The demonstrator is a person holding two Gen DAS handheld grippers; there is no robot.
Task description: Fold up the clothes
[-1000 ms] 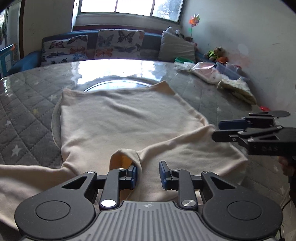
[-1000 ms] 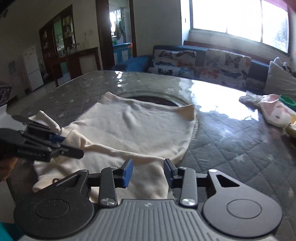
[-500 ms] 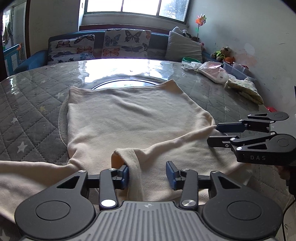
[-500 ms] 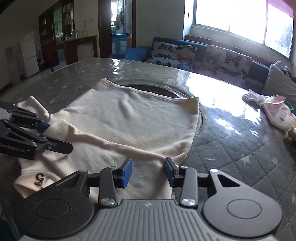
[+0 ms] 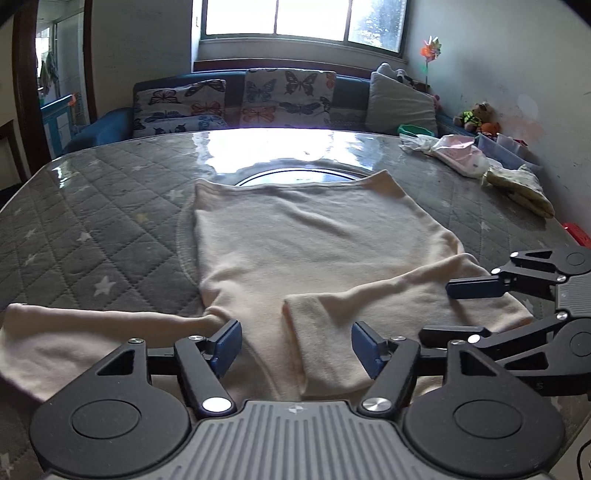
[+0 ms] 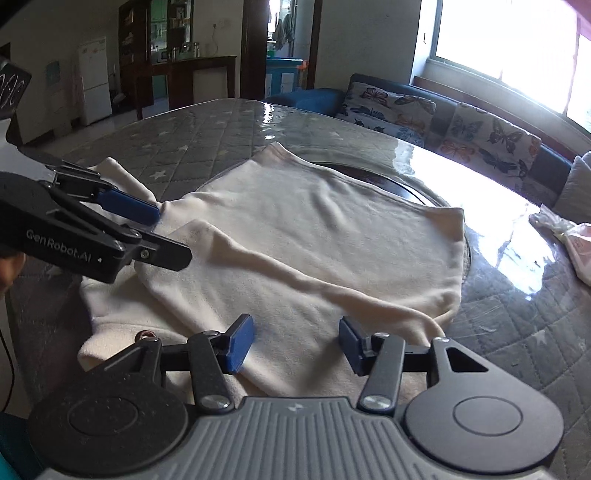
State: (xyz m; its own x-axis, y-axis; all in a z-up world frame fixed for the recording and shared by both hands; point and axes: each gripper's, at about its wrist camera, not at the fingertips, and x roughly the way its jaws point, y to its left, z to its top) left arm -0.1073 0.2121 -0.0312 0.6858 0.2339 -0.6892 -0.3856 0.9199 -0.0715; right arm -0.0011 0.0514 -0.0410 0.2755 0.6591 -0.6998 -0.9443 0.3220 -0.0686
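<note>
Cream top [image 5: 317, 254] spread flat on quilted table [image 5: 92, 229], hem far out by the round inset [image 5: 295, 177] at the table's middle, body wrinkled but lying smooth. Right sleeve [image 5: 406, 291] folded across the near part of the body, cuff [image 5: 325, 332] lying square between the fingers of the left gripper [image 5: 297, 345]. Jaws of that gripper opening, blue pads well apart on either side of the cuff, neither pressing on cloth, nothing held. Left sleeve [image 5: 74, 332] stretched out straight to the side, off toward the table edge. Right gripper [image 6: 295, 341] over the near right part of the top, jaws opening too, pads standing clear above the cloth with the folded sleeve's shoulder end [image 6: 417, 317] just ahead of them; nothing gripped there either. From the right wrist view, left gripper [image 6: 159, 232] poised over the sleeve cuff [image 6: 207, 236], one blue pad above, dark finger below, cloth lying loose under them. From the left wrist view, right gripper [image 5: 465, 306] low over the top's right edge, fingers spread. Pink and yellow clothes [image 5: 480, 166] heaped at the far right of the table, well apart from the top. Butterfly cushions [image 5: 236, 99] on a blue sofa behind, bright window [image 5: 303, 18] above.
</note>
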